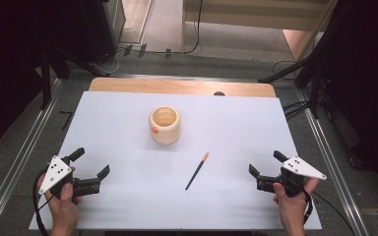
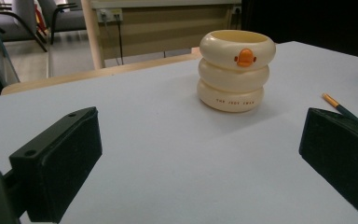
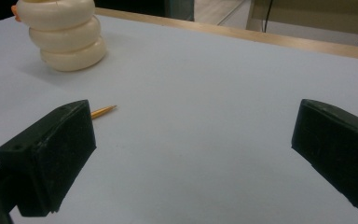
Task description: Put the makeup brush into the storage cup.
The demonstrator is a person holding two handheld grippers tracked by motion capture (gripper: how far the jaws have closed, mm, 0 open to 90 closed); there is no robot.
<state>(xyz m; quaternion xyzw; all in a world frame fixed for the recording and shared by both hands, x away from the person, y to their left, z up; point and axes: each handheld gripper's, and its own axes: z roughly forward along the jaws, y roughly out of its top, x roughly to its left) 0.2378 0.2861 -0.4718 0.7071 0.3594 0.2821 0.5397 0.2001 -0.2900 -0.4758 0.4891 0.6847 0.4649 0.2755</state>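
Observation:
A cream pen holder [image 1: 165, 125] shaped like stacked rings, with an orange duck bill on its side, stands upright at the middle of the white table [image 1: 128, 201]. A dark pencil [image 1: 197, 170] with an orange end lies flat to its front right. My left gripper [image 1: 91, 162] rests near the front left corner, open and empty. My right gripper [image 1: 266, 162] sits near the front right, open too, with nothing between its jaws. The left gripper view looks past its gripper [image 2: 198, 126] at the holder [image 2: 235, 70] and the pencil [image 2: 335, 105]. The right gripper view shows its gripper [image 3: 193, 116], the holder [image 3: 65, 37] and the pencil's tip [image 3: 103, 111].
A strip of bare wood [image 1: 182, 87] shows along the table's far edge. Metal rails [image 1: 24, 152] run down both sides of the table. Cables and dark stand legs [image 1: 295, 73] lie on the floor beyond.

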